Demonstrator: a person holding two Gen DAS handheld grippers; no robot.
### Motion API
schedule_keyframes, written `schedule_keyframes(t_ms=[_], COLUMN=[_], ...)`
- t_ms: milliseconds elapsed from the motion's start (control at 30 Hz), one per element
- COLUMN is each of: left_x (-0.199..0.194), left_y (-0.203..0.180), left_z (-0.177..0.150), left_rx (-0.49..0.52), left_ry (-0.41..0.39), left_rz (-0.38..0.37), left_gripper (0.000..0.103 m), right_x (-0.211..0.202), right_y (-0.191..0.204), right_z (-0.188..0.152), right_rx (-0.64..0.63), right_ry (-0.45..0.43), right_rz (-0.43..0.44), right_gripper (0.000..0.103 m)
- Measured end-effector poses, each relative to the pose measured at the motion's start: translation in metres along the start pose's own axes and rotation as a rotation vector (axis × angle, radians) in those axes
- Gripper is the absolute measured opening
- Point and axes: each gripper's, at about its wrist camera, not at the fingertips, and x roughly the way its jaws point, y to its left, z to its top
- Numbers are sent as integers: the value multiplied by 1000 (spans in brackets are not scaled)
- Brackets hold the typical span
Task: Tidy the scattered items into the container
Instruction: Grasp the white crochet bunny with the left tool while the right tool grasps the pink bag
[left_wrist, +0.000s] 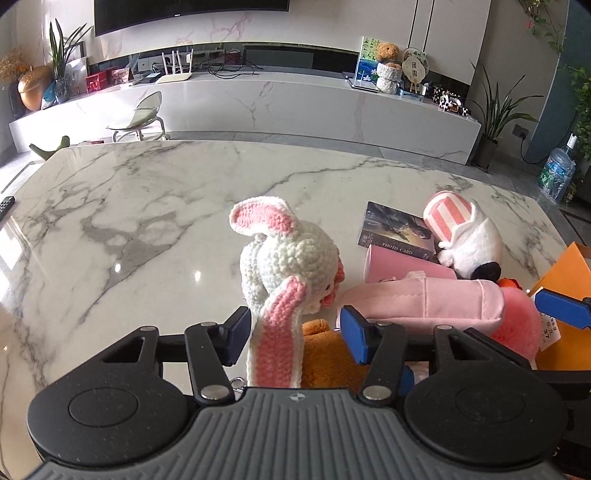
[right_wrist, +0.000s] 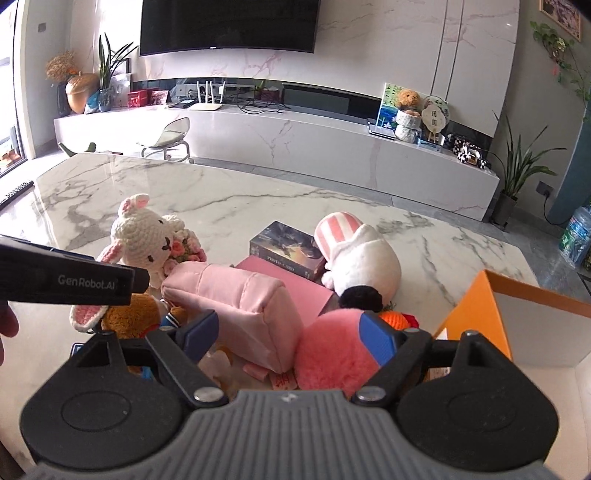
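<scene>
A white and pink crochet bunny (left_wrist: 291, 258) stands at mid-table. One of its long ears lies between the fingers of my left gripper (left_wrist: 295, 330), which is open, above a brown plush (left_wrist: 325, 354). To the right lie a pink pouch (right_wrist: 236, 310), a pink fluffy plush (right_wrist: 332, 354), a photo card box (right_wrist: 284, 245), a pink card (right_wrist: 295, 286), a white plush with a striped ear (right_wrist: 364, 258) and a small orange toy (right_wrist: 395, 319). My right gripper (right_wrist: 290, 334) is open over the pouch and fluffy plush. The orange box (right_wrist: 476, 299) stands at the right.
The marble table (left_wrist: 147, 206) stretches away to the left and back. A dark remote (left_wrist: 5, 206) lies at its left edge. A hand (right_wrist: 5, 325) shows behind the left gripper's body (right_wrist: 74, 282). A white chair (left_wrist: 142, 118) and a TV console stand beyond.
</scene>
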Motion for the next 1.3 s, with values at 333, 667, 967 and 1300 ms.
schedule_keyframes(t_ms=[333, 667, 967, 1300], left_x=[17, 10, -13, -49], left_y=[-4, -8, -11, -15], left_z=[-1, -1, 3, 4], left_rx=[33, 61, 82, 86], left_ry=[1, -25, -93, -173], left_rz=[-4, -17, 5, 20], left_gripper=[40, 23, 15, 13], right_x=[29, 23, -2, -42], right_y=[8, 9, 5, 5], right_z=[0, -2, 3, 7], right_rx=[-41, -47, -30, -23], right_ry=[14, -3, -61, -133], right_rz=[40, 42, 12, -7], right_gripper=[80, 34, 21, 16])
